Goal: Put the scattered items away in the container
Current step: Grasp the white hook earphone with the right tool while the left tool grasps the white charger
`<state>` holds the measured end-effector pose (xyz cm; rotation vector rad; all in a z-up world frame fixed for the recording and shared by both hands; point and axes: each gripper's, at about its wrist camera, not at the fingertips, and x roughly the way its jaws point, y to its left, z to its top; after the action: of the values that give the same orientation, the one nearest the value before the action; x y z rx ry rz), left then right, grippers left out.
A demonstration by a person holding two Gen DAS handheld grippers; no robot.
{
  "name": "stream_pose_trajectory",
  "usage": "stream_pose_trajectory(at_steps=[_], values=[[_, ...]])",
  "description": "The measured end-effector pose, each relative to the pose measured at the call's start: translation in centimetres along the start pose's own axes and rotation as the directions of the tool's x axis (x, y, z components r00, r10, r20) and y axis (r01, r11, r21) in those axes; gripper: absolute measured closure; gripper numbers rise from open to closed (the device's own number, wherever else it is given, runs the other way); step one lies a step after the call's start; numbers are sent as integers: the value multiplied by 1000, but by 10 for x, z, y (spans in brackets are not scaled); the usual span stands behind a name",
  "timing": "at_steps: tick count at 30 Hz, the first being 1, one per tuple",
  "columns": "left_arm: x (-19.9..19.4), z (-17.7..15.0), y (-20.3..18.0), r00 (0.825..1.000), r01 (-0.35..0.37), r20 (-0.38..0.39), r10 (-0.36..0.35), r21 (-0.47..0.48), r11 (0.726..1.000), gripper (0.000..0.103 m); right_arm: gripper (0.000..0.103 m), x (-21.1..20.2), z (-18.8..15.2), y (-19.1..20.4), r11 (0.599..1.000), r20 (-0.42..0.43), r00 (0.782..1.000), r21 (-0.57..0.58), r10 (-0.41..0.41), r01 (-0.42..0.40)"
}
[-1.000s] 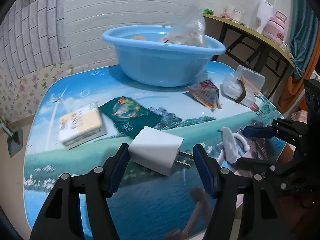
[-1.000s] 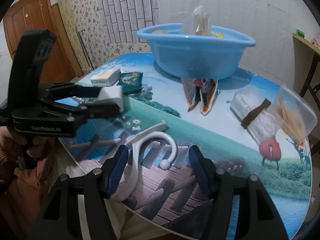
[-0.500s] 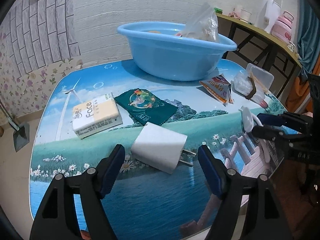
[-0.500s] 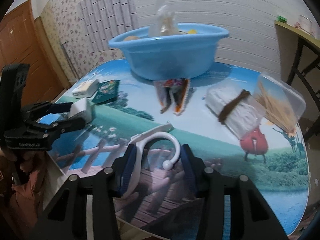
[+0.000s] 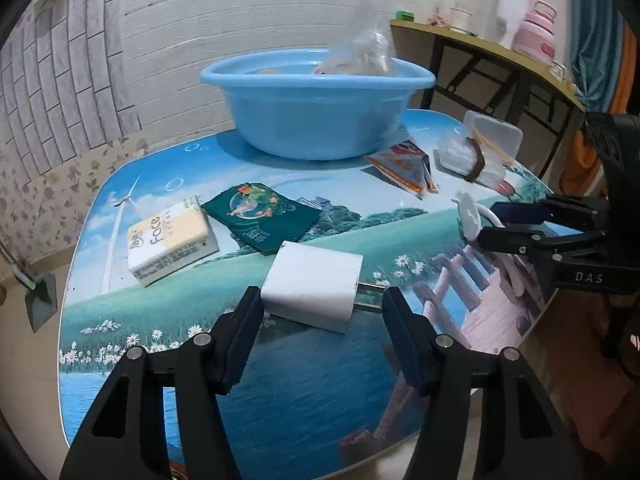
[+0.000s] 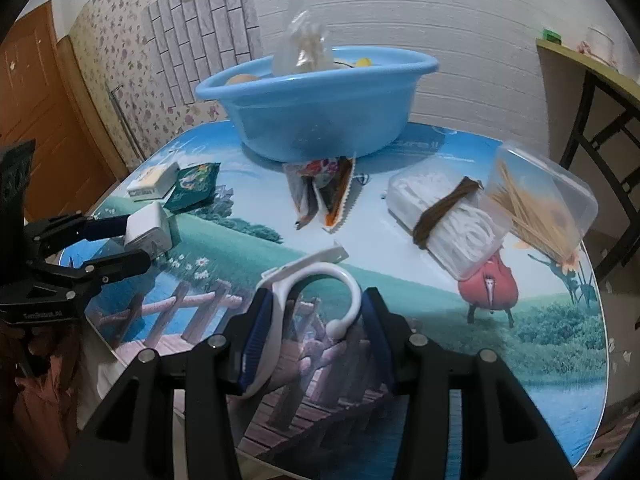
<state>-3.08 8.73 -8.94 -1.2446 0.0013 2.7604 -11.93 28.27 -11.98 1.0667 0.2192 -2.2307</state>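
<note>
Left wrist: left tongs (image 5: 320,312) spread wide, straddling the white charger (image 5: 314,284) flat on the tabletop (image 5: 120,312), lined up to pinch, nothing gripped

Right wrist: right tongs (image 6: 316,320) clamped on the white plastic hook (image 6: 316,280), pads on its outer curve so it can't spin; blue basin (image 6: 320,100) well beyond, ready for the drop

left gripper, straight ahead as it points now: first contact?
Probably the charger: it lies on the table right between the open fingers of the left gripper. Beyond it lie the green packet, then the basin; depth uncertain.
</note>
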Motion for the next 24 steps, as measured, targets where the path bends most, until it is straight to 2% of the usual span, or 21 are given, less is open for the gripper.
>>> stream_pose_trajectory(at_steps=[5,9,14,18,21,24], values=[[1,-1,-3,1000,8,-16,-7,36,999,41,56,1,-1,2,1000,0,1000,-17,6,-6],[4,-5,-11,999,-9,-30,12,107,994,32,56,1,-1,1,1000,2,1000,-13,12,-12],[7,-1,-3,999,-16,-28,18,84,996,30,54,1,-1,2,1000,2,1000,-18,10,-10],[11,4,1,999,-25,-21,27,74,997,30,45,3,-2,7,999,-1,1000,-49,13,-13],[16,5,3,1000,3,-18,-2,59,998,31,40,4,-3,12,997,-4,1000,-71,3,-4],[14,5,8,1000,1,-3,-1,27,1000,43,38,6,-3,13,997,0,1000,-79,-4,4]])
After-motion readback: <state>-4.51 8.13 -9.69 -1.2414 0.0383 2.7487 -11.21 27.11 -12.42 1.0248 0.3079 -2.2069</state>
